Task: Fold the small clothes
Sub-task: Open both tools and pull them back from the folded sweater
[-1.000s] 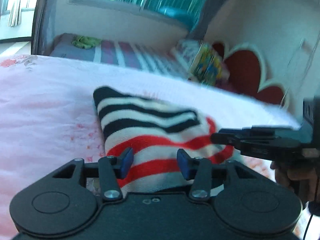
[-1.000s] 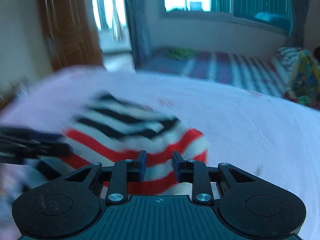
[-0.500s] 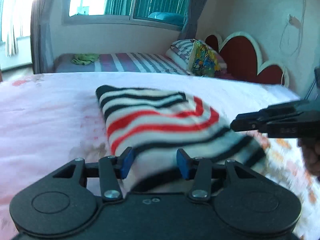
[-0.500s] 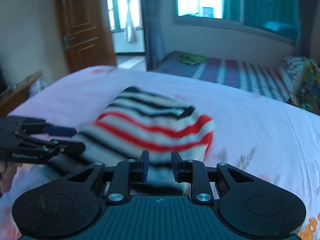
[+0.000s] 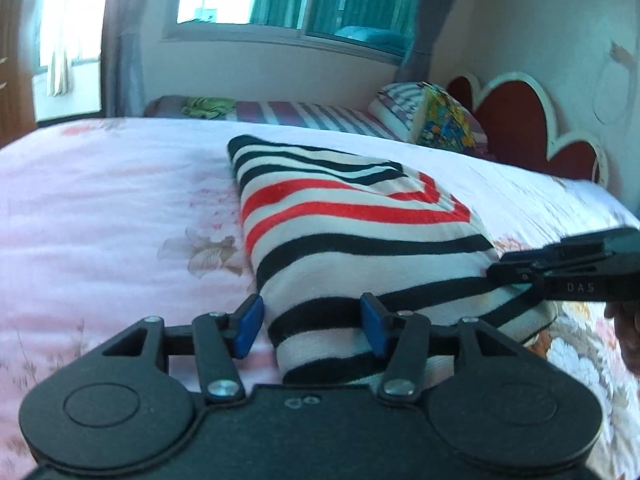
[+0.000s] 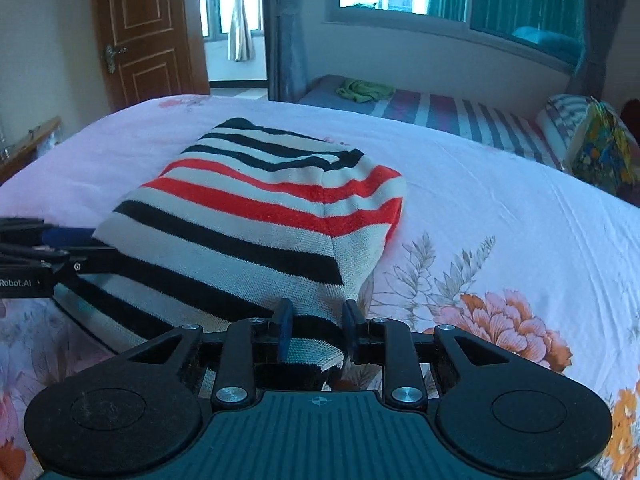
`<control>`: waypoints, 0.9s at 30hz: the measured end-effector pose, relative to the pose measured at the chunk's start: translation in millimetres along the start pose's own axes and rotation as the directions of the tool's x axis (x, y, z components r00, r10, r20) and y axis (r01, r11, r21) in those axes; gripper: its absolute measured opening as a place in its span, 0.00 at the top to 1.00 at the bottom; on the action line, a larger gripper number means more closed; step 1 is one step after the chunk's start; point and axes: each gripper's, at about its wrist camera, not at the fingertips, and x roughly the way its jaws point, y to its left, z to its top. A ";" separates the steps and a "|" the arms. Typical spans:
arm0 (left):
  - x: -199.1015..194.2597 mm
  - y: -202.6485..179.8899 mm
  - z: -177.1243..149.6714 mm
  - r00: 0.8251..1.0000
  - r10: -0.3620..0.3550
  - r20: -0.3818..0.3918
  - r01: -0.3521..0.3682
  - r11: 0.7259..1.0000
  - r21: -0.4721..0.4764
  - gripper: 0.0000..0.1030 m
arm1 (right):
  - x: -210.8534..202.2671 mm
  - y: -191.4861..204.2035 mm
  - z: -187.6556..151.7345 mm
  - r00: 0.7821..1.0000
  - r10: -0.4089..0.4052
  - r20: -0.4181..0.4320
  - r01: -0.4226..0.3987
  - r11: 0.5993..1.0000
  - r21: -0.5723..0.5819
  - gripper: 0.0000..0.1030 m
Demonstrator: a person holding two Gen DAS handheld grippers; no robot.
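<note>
A knitted garment (image 5: pixel 352 216) with black, red and cream stripes lies folded on the pink floral bed sheet (image 5: pixel 100 208). Its near edge reaches between the blue pads of my left gripper (image 5: pixel 312 326). The jaws are opening and the left pad stands clear of the cloth. In the right wrist view the same garment (image 6: pixel 256 208) has its near right corner pinched between the pads of my right gripper (image 6: pixel 316 326). The right gripper (image 5: pixel 496 270) also shows at the garment's right edge, and the left gripper (image 6: pixel 80 240) at its left edge.
The sheet (image 6: pixel 500 200) runs wide to the right with printed flowers. Beyond it is a second bed (image 6: pixel 460 112) with a striped cover, a green cloth (image 6: pixel 364 90) and pillows (image 5: pixel 436 120). A red heart-shaped headboard (image 5: pixel 516 120) stands at the right and a wooden door (image 6: pixel 140 32) at the left.
Both grippers have drawn back with the garment's near edge, so black stripes now show in front of the red ones. The left jaws have spread off the cloth; the right keeps its grip.
</note>
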 end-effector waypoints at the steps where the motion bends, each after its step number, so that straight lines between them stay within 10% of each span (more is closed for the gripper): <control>1: -1.1 -1.1 0.9 1.000 0.013 -0.004 -0.013 1.000 -0.007 0.38 | -2.6 0.1 1.0 1.000 -0.003 0.000 0.003 1.000 0.009 0.75; 2: -3.4 -3.7 3.6 0.999 0.049 -0.006 -0.049 0.999 -0.006 0.32 | -8.0 0.6 2.9 1.000 -0.004 0.002 0.003 1.000 0.022 0.74; 3: -8.3 -8.7 6.0 0.994 0.111 -0.001 -0.111 0.994 -0.001 0.11 | -15.7 0.7 4.4 1.000 -0.004 0.011 0.004 0.999 0.043 0.55; 5: -24.3 -20.7 6.4 0.974 0.219 0.057 -0.220 0.975 0.015 0.01 | -41.2 -0.1 1.0 0.997 -0.019 0.073 0.012 0.996 0.091 0.03; 27: -279.0 -174.0 -67.9 0.973 0.164 0.166 -0.168 0.986 0.012 0.01 | -335.3 66.1 -114.6 0.970 -0.176 0.169 0.142 0.970 0.197 0.00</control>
